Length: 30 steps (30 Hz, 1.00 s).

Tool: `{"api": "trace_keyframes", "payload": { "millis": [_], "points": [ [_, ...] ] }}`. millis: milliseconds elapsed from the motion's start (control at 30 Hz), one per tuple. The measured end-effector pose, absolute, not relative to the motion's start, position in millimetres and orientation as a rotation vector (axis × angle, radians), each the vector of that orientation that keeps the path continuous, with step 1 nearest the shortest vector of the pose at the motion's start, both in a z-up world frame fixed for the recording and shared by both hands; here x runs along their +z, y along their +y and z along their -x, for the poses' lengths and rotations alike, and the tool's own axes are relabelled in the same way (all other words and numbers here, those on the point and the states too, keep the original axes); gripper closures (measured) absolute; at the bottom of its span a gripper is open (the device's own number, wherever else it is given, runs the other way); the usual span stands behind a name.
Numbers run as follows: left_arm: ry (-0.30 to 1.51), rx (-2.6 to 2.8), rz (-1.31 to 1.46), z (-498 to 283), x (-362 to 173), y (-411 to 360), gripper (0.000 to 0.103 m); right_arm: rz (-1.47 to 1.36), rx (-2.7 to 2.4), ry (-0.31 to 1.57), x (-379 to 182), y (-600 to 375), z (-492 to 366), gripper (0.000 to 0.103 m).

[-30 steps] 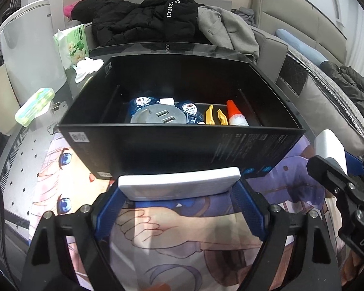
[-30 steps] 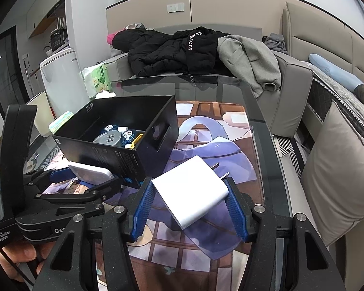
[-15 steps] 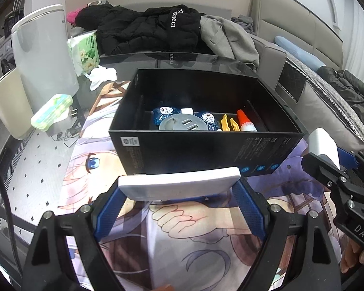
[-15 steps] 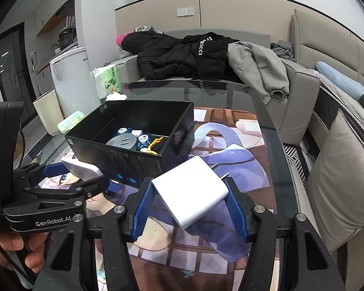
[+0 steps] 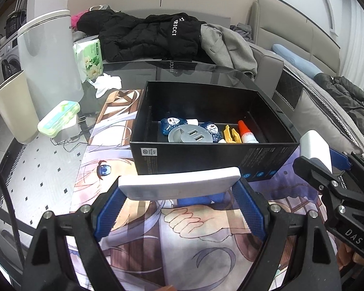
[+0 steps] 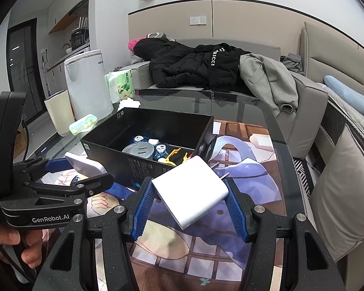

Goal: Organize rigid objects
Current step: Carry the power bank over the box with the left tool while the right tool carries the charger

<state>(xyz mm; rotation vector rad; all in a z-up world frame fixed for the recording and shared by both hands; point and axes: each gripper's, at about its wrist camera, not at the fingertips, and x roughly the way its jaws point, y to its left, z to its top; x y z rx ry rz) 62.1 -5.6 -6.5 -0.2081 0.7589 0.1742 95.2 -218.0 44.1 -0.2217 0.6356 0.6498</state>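
A black open box [image 5: 213,155] [image 6: 123,117] stands on the printed mat, holding a grey round USB hub [image 5: 190,135], blue packets, yellow clips and a red-tipped glue bottle [image 5: 246,133]. My left gripper [image 5: 179,198] is shut on a flat white power bank [image 5: 179,183], held above the mat in front of the box. My right gripper [image 6: 190,202] is shut on a white plug charger [image 6: 191,194], prongs pointing away, near the box's right front corner. The charger also shows in the left wrist view [image 5: 314,146], and the power bank in the right wrist view [image 6: 85,163].
A green-white case [image 5: 59,117] lies at the left on the glass table [image 6: 242,106]. A tissue pack [image 5: 88,57], a white appliance [image 5: 48,63] and a beige bin [image 5: 12,111] stand beyond. Jackets [image 5: 153,36] lie on the sofa behind; a cushion [image 6: 347,181] sits right.
Both grippers have risen and drawn back from the box with their loads; more of the box's inside shows now. Both grips are unchanged.
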Motion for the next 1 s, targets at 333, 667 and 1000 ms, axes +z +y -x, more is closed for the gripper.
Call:
{"api": "trace_keyframes", "payload": {
  "millis": [333, 667, 1000],
  "points": [
    [0.706, 0.157, 0.206, -59.5, 6.1, -1.4, 0.016, 0.214, 0.647, 0.590, 53.9, -215.0, -94.3, 0.045],
    [0.667, 0.126, 0.211, -61.3, 15.6, 8.8, 0.016, 0.208, 0.659, 0.576, 57.3, -210.5, -98.4, 0.045],
    [0.633, 0.095, 0.206, -67.4, 21.0, 20.5, 0.016, 0.200, 0.661, 0.560, 58.6, -202.2, -103.7, 0.045]
  ]
}}
